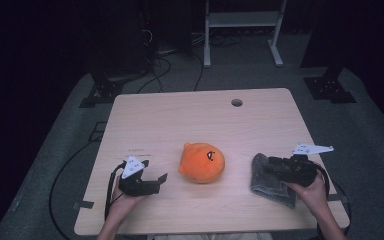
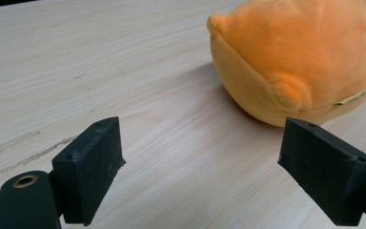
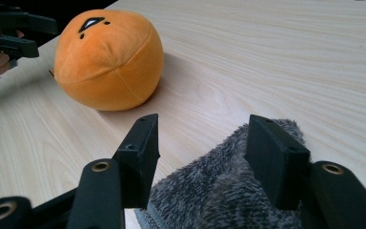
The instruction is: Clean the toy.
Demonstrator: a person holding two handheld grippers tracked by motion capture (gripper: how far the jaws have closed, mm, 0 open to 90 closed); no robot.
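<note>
grey cloth (image 1: 272,181): fuzzy, dark grey, crumpled on the near right part of the table, partly under the right gripper; in the right gripper view (image 3: 228,195) its pile fills the space between and below the two black jaws.
right gripper (image 1: 275,167): held in the person's right hand (image 1: 312,192), low over the cloth, jaws pointing toward the plush; jaws stand wide with cloth between them; whether the pads press on the cloth cannot be told.
left gripper (image 1: 157,179): held in the person's left hand (image 1: 125,202) at the near left of the table, jaws pointing toward the plush; jaws wide apart with bare wood between them in the left gripper view (image 2: 202,167); nothing held.
orange plush (image 1: 202,162): round soft toy with a small black face mark on top, resting on the wood between the two grippers, near the table's middle; just beyond the left gripper's fingertips and apart from them; apart from the cloth.
wood table (image 1: 180,115): light grain, bare across its far half, with one round hole (image 1: 237,102) near the far edge.
floor beyond: dark, with cables (image 1: 155,70) and a white frame (image 1: 242,30).
</note>
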